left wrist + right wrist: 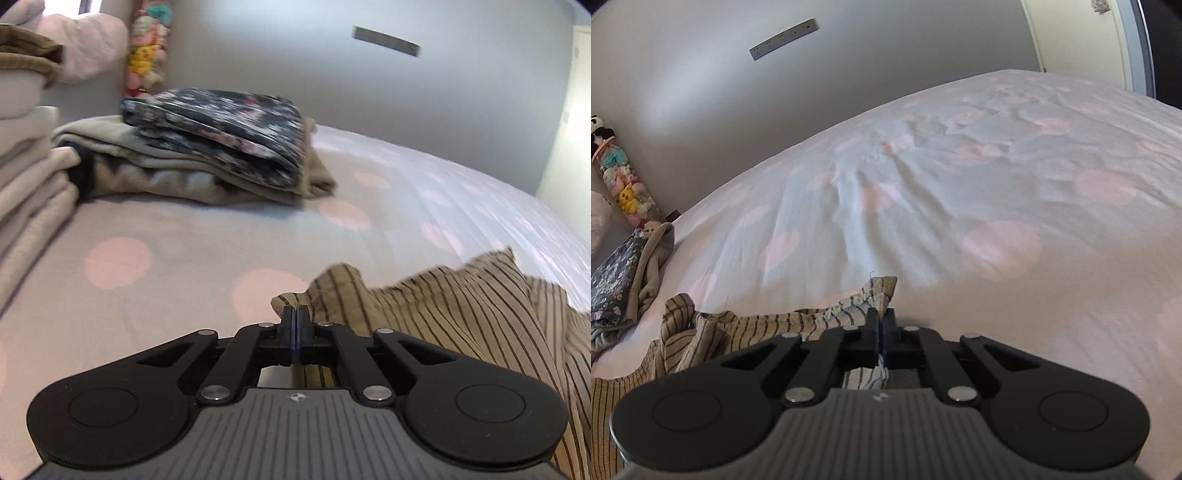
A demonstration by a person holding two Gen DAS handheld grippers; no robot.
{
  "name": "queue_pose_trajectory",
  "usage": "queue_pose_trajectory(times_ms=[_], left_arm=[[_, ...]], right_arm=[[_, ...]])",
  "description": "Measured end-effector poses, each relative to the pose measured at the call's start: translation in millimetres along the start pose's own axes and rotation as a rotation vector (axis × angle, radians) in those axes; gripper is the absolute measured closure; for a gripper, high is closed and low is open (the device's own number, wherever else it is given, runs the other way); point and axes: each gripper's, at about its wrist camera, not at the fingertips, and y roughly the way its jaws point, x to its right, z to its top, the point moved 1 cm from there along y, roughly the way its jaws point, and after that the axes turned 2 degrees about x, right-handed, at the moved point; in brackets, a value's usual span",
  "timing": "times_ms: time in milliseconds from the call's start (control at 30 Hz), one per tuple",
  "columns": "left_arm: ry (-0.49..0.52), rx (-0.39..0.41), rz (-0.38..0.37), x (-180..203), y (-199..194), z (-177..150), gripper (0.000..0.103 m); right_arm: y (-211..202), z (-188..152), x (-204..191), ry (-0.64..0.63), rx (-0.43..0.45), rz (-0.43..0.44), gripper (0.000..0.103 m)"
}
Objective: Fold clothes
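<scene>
A: The striped garment (461, 306), where does it lie?

B: Crumpled on the bed (184, 229), on the sheet with pale pink dots. In the left wrist view it bunches up to the right of the left tongs (297, 314); in the right wrist view it spreads to the left of the right tongs (882, 317).

A: And the tongs themselves?

B: Both pairs are pinched together. The left tongs have a corner of the striped cloth caught at their tips, the fabric poking out past them. The right tongs grip another edge of the same cloth, with a fold standing up just beyond the tips and a bit of it showing underneath.

A: Anything else on the bed?

B: A folded stack (207, 155) at the far left, near the wall: a dark floral piece (229, 129) on top of grey and tan ones. More pale folded cloth (29, 192) sits at the left edge of the left view. A tube of small plush toys (624, 184) stands against the wall.
</scene>
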Motion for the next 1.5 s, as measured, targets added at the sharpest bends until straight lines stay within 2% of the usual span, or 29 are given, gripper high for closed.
queue_pose_trajectory(times_ms=[200,467,700,767,833,900,1000,1067,1200,1300,1400,1500], left_arm=[[-0.036,0.028,0.098,-13.7,-7.8,-0.3,0.103],[-0.027,0.03,0.24,-28.3,-19.0,-2.4,0.103],[-0.023,-0.016,0.268,-36.6,-13.7,-9.7,0.103],[-0.01,-0.023,0.27,-35.9,-11.3,-11.4,0.102],[0.002,-0.016,0.281,-34.1,-12.0,-9.6,0.097],[0.016,-0.006,0.293,-32.1,-12.9,-7.5,0.08],[0.074,0.028,0.338,-26.1,-16.1,-0.5,0.069],[0.111,0.045,0.348,-21.8,-18.6,4.2,0.064],[0.169,0.077,0.331,-13.6,-22.7,8.3,0.061],[0.217,0.062,0.308,-8.5,-19.4,7.8,0.061],[0.248,0.019,0.27,-6.0,-13.3,5.9,0.06],[0.281,-0.032,0.244,-4.9,-5.8,2.7,0.06]], right_arm=[[-11.7,-0.5,17.3,0.019,0.037,-0.119,0.101],[-16.1,-4.2,35.9,0.036,0.048,-0.25,0.101],[-10.2,-9.7,36.4,0.007,0.014,-0.266,0.1],[-12.1,-11.0,38.9,0.017,0.027,-0.276,0.092],[-16.8,-9.1,39.0,0.011,0.055,-0.287,0.087],[-24.2,-4.3,34.3,-0.015,0.088,-0.279,0.073],[-37.0,1.5,17.7,-0.082,0.13,-0.235,0.071],[-41.1,4.2,1.1,-0.125,0.126,-0.149,0.071],[-27.5,7.5,-41.0,-0.172,-0.025,0.12,0.066],[-11.6,9.8,-77.8,-0.258,-0.13,0.262,0.065],[5.0,12.8,-114.3,-0.354,-0.223,0.343,0.065],[23.4,18.4,-142.4,-0.448,-0.312,0.355,0.065]])
